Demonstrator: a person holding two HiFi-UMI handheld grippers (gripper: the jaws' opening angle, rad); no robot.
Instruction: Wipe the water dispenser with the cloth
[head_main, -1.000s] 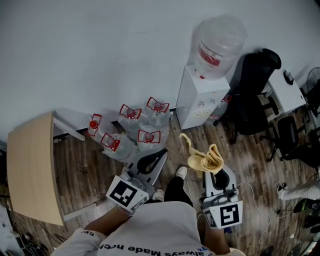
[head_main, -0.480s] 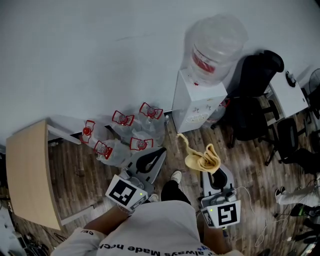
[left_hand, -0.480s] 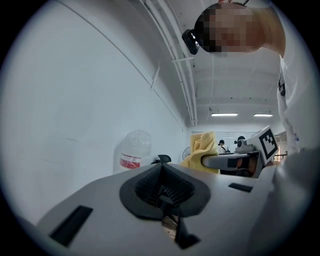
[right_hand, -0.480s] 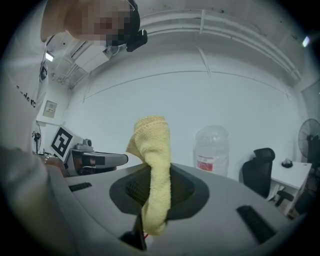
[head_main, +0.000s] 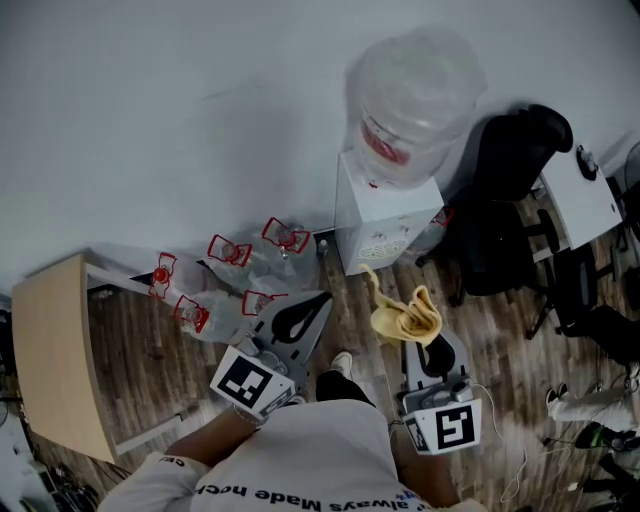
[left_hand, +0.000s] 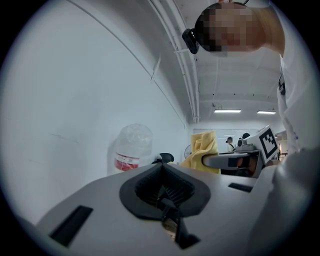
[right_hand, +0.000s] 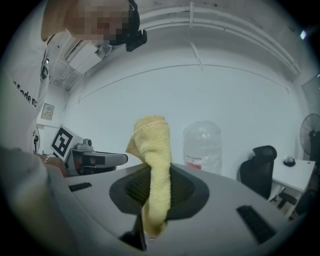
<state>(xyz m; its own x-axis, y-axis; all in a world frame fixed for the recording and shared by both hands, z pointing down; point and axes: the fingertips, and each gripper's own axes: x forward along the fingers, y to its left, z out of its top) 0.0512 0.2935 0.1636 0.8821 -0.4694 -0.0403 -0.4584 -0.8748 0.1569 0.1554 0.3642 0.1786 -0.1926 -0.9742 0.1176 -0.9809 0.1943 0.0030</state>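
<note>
**Cloth in the right tool, dispenser ahead at 11 o'clock**

The right tool (head_main: 428, 345) is pinched on one yellow terry cloth (head_main: 405, 318), which bunches above its tips and trails down between them. The left tool (head_main: 303, 318) is pressed together on nothing. The one white box-shaped water dispenser (head_main: 385, 225) stands upright against the wall, well apart from both tools, with one clear plastic bottle (head_main: 410, 95) on top. In the head view it lies at 11 o'clock from the right tool and 1 o'clock from the left, about equally near to each. Its long axis is vertical, so wiping likely runs up and down its front. Five red-labelled spare bottles (head_main: 228, 250) lie on the wooden floor at its 9 o'clock.
</note>
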